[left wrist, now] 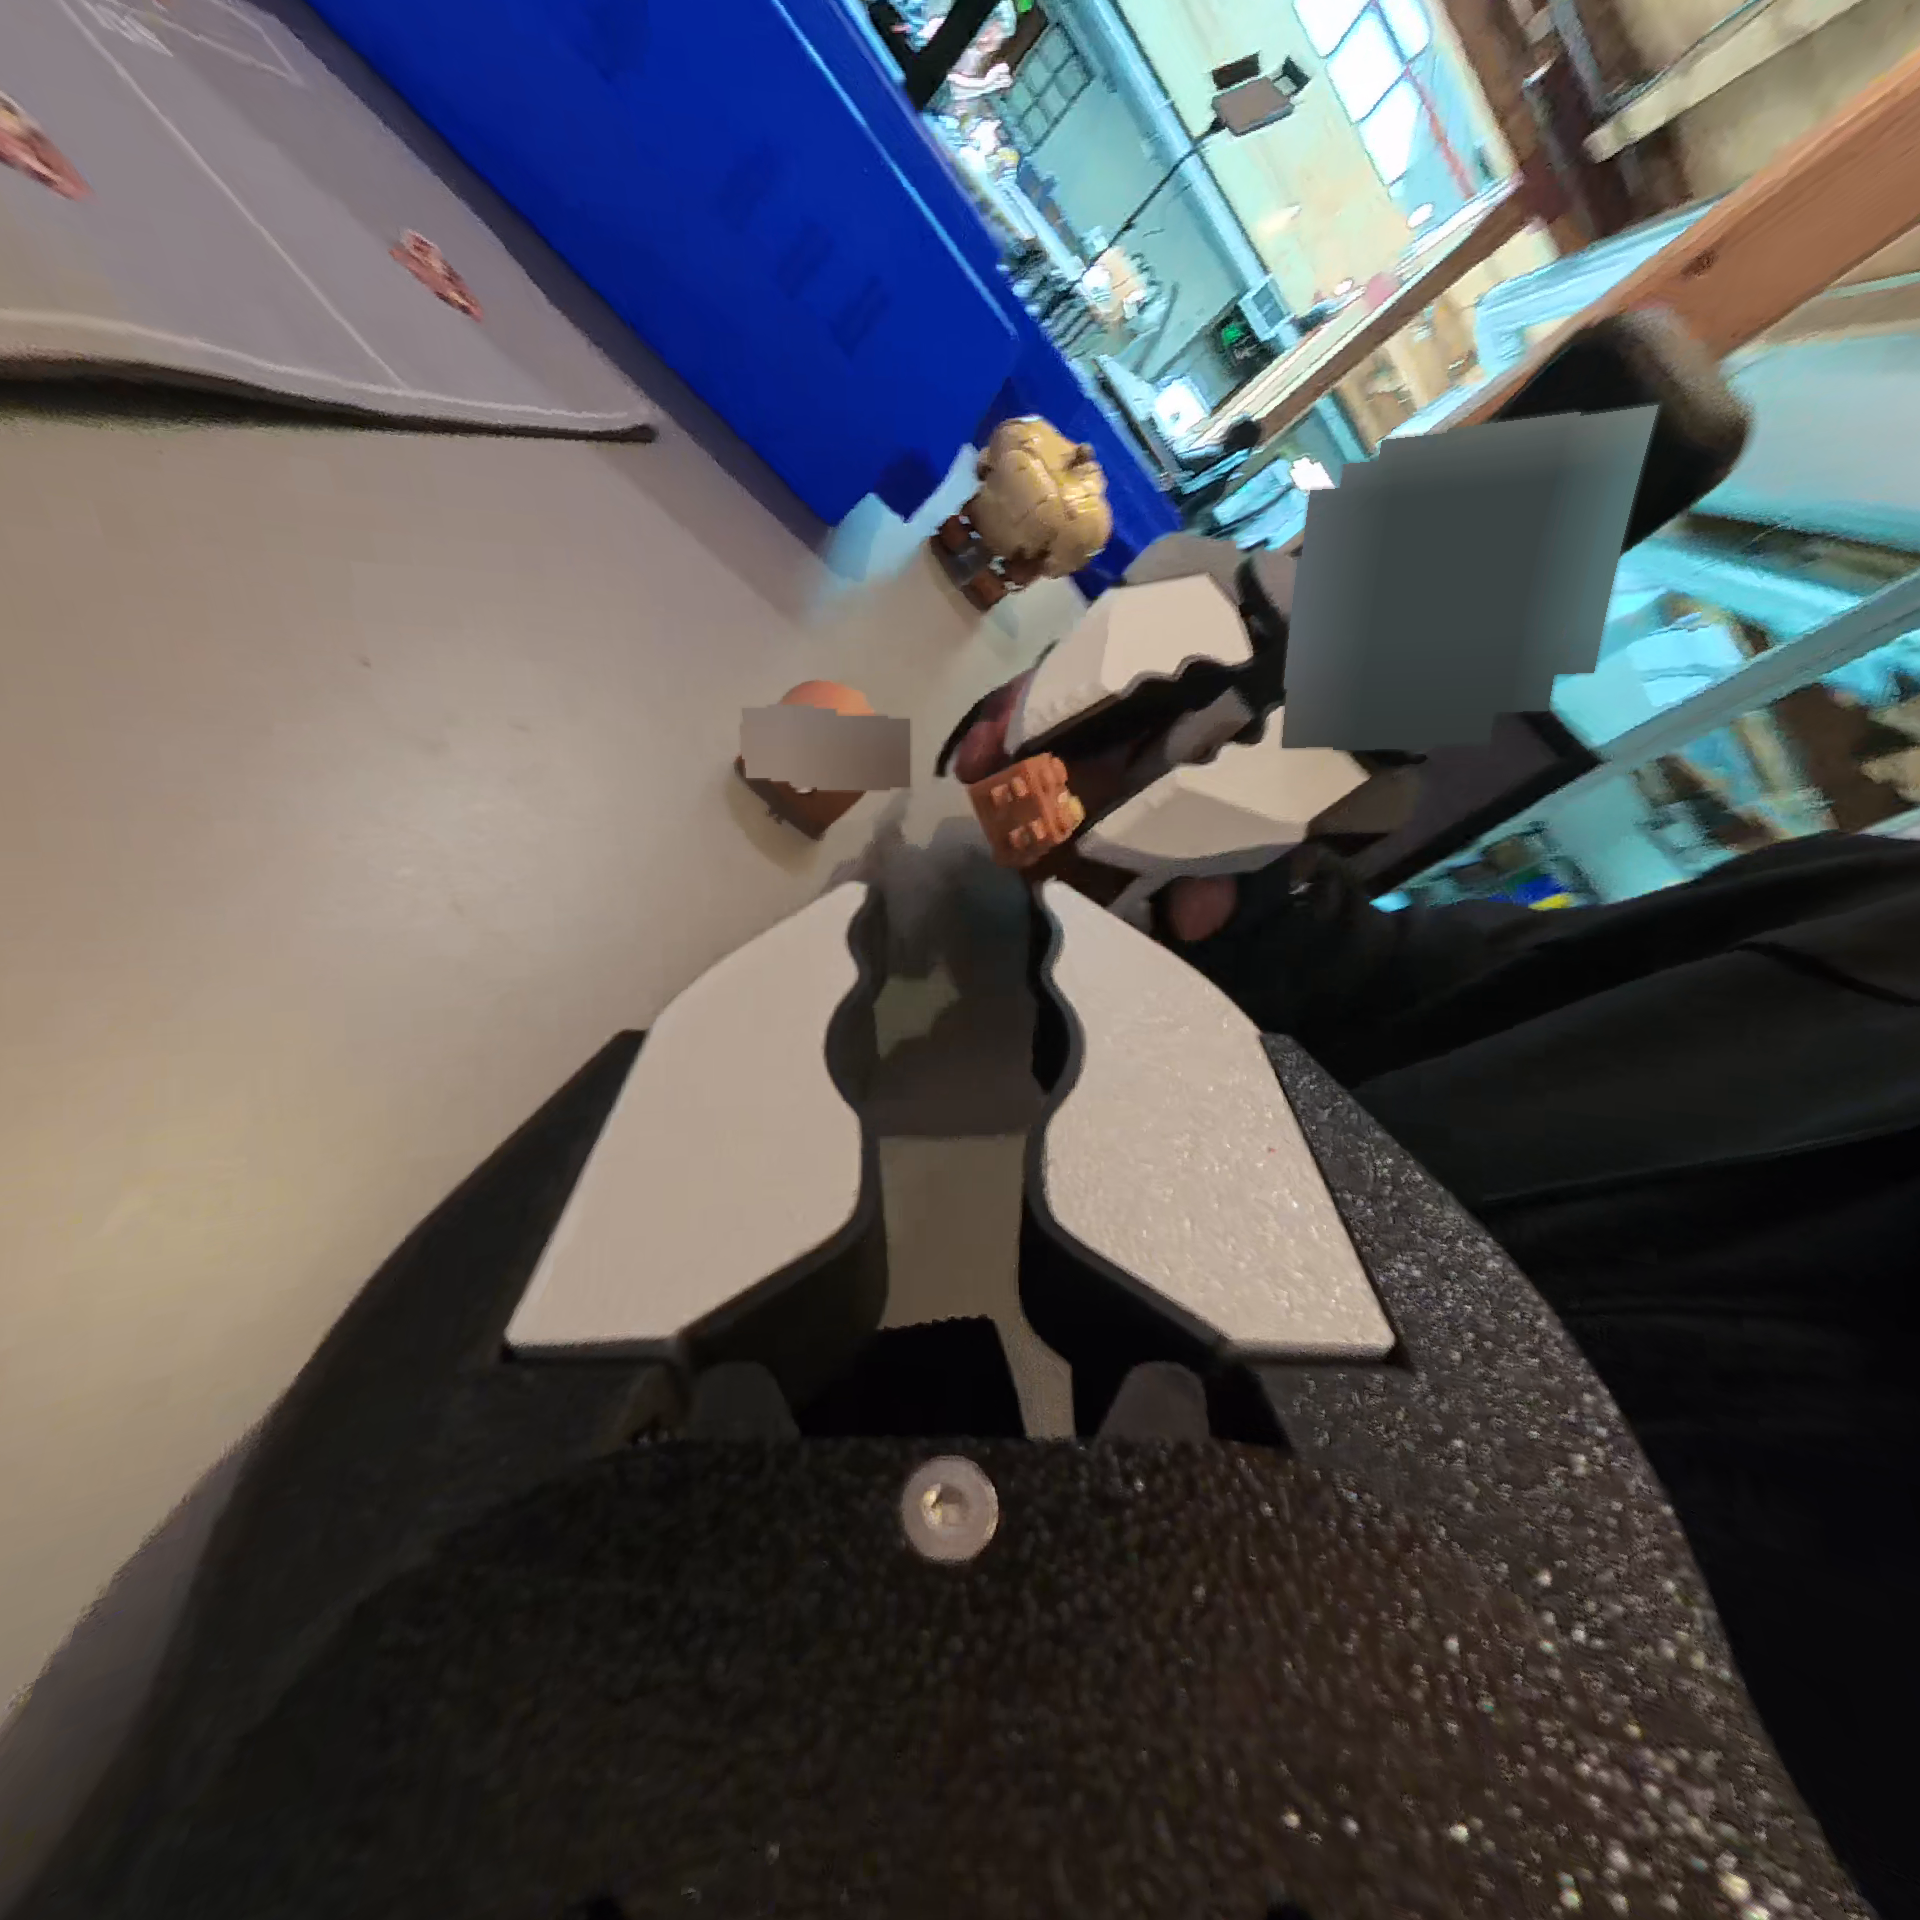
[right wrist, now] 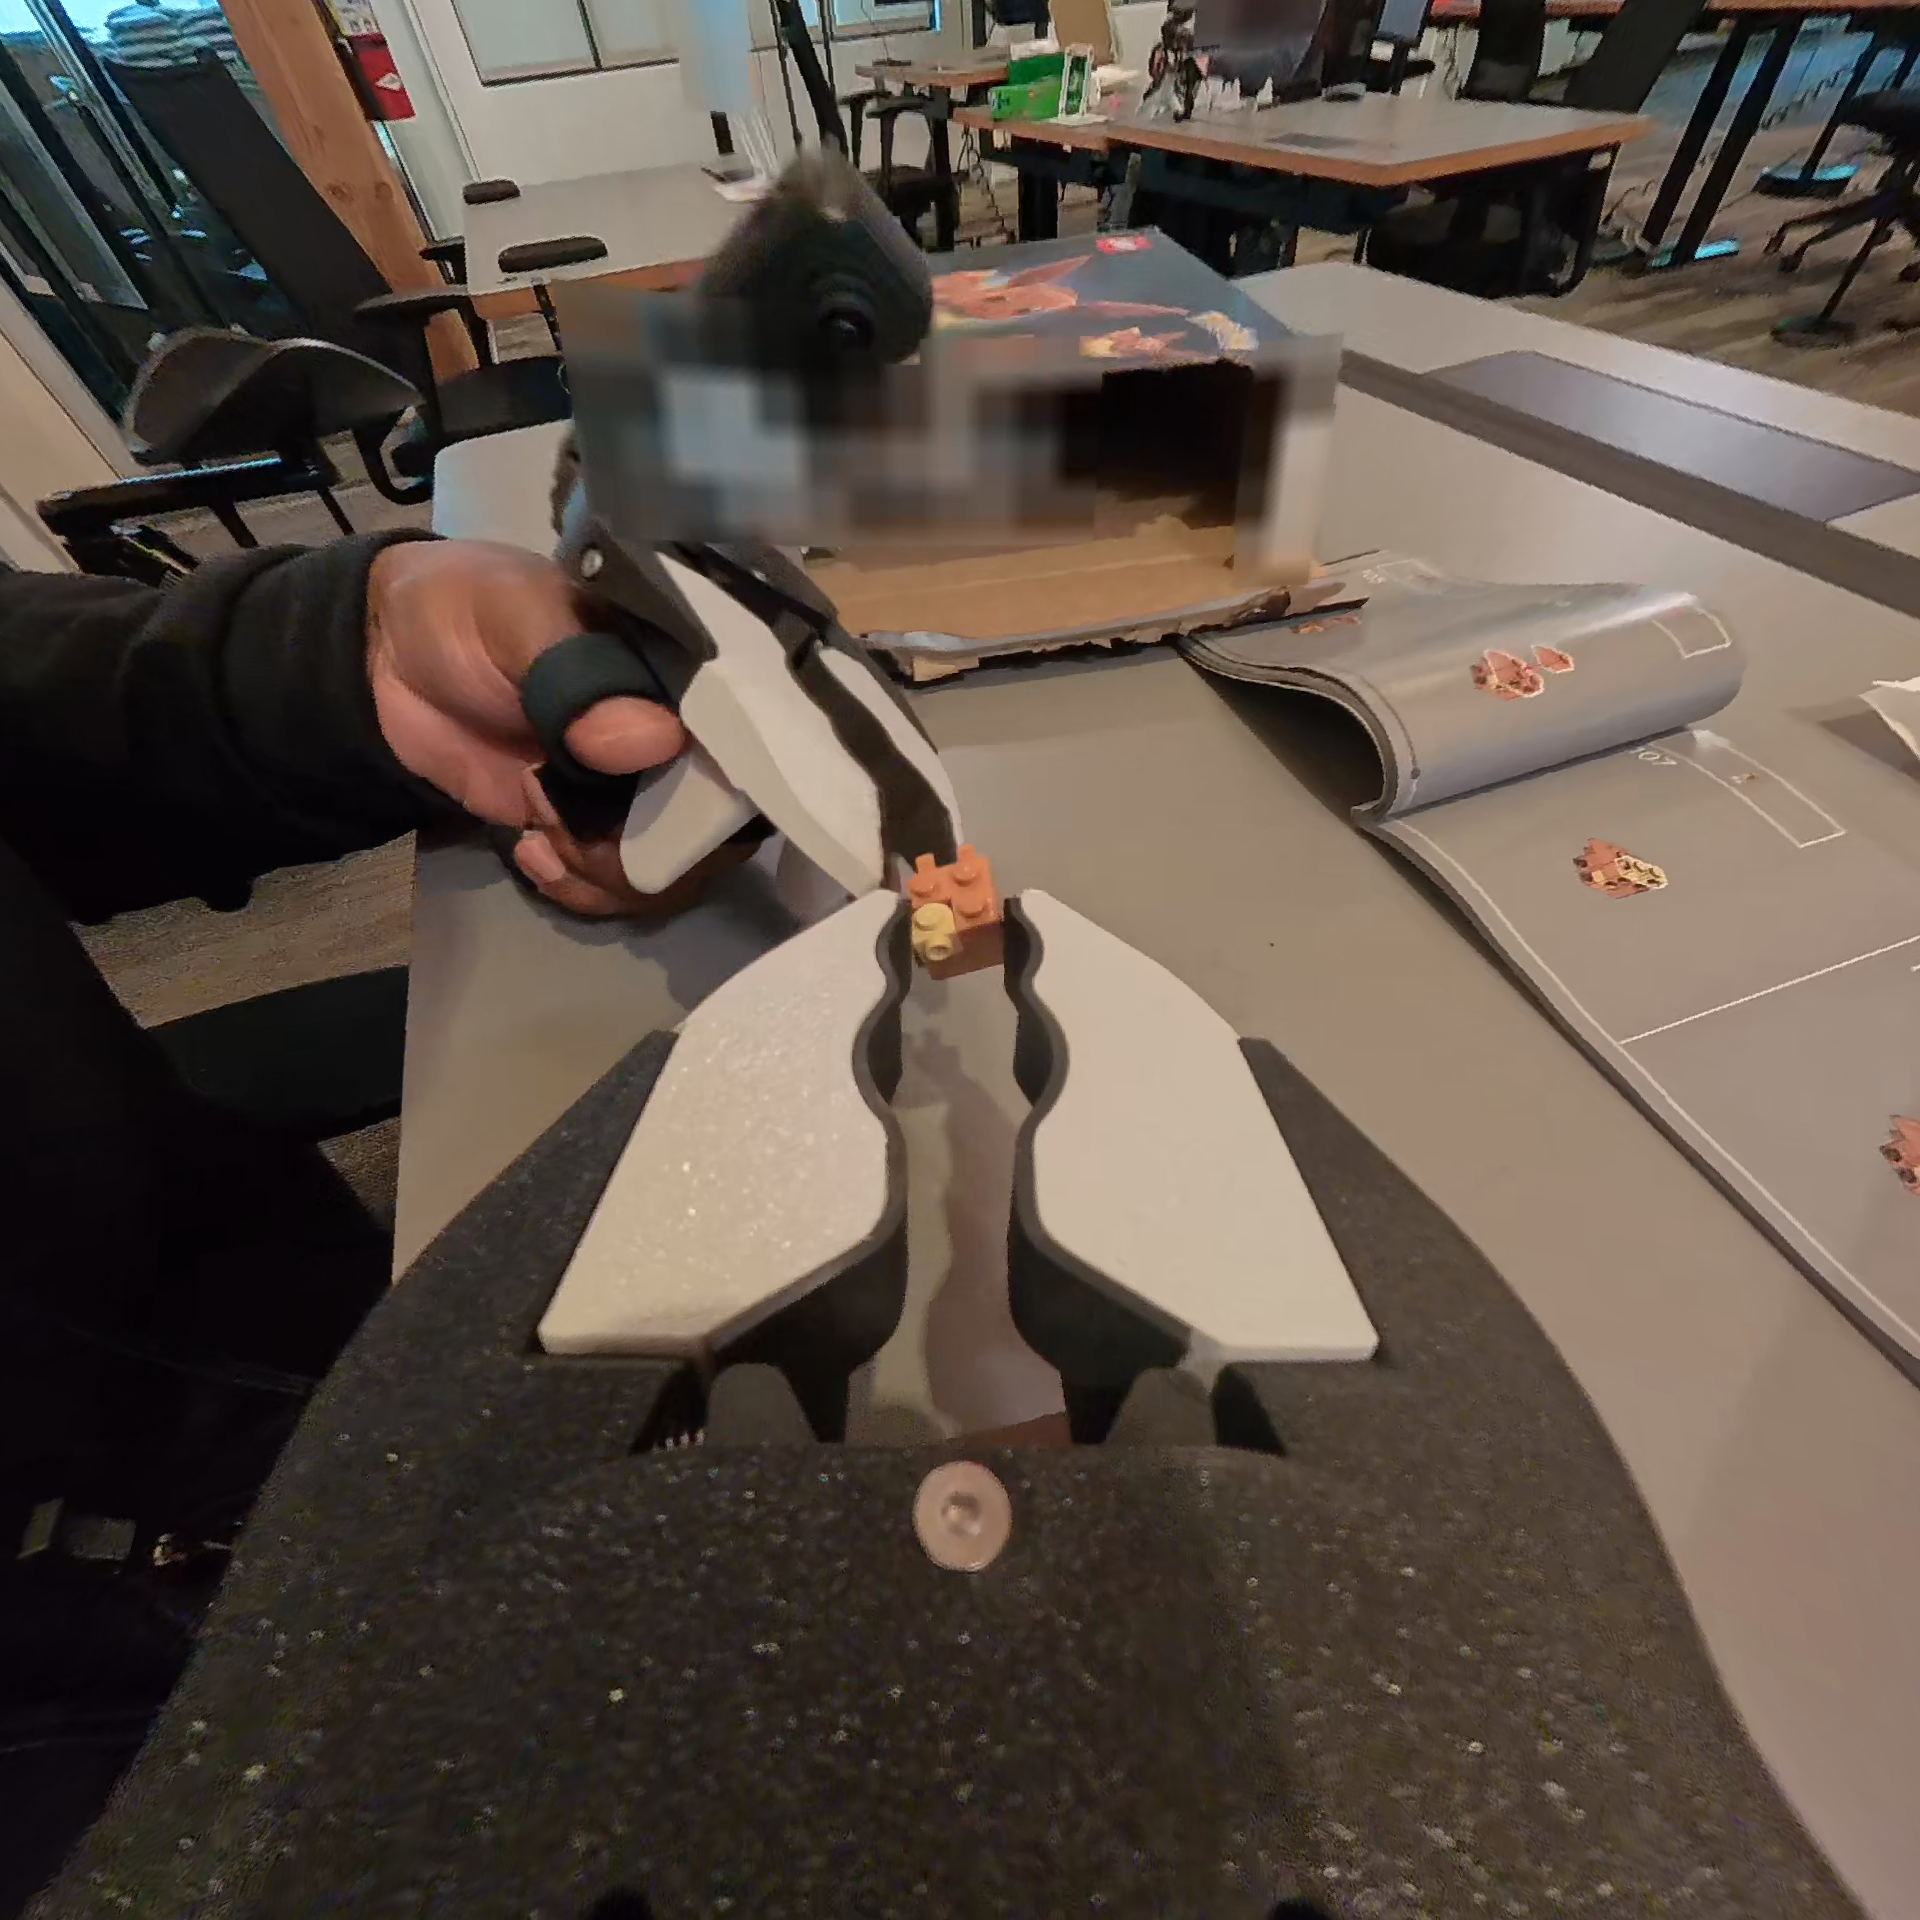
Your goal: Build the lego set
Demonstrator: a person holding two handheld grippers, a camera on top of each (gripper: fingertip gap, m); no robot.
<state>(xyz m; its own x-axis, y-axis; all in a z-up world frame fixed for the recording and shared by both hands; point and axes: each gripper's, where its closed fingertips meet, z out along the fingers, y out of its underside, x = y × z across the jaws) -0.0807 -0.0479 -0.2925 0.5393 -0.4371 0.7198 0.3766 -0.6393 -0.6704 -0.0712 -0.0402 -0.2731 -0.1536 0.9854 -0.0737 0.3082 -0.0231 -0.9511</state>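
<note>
A grey tabletop (right wrist: 1299, 831) fills the foreground. Behind it stand wood-edged desks (right wrist: 1382, 135) on black legs, with black office chairs (right wrist: 270, 405) to its left on grey carpet. A wooden post (right wrist: 312, 135) rises behind those chairs, beside white-framed windows (right wrist: 530, 42) in a pale wall.

Grey desk (right wrist: 1195, 790), lying on it: open instruction booklet (right wrist: 1662, 894), torn cardboard box (right wrist: 1039, 592), blue bin (left wrist: 727, 208), small tan brick model (left wrist: 1039, 509), brown brick piece (left wrist: 810, 800).

glossy plastic brick (right wrist: 956, 914); matt table (right wrist: 1195, 831); seemingly paper booklet (right wrist: 1621, 831).
</note>
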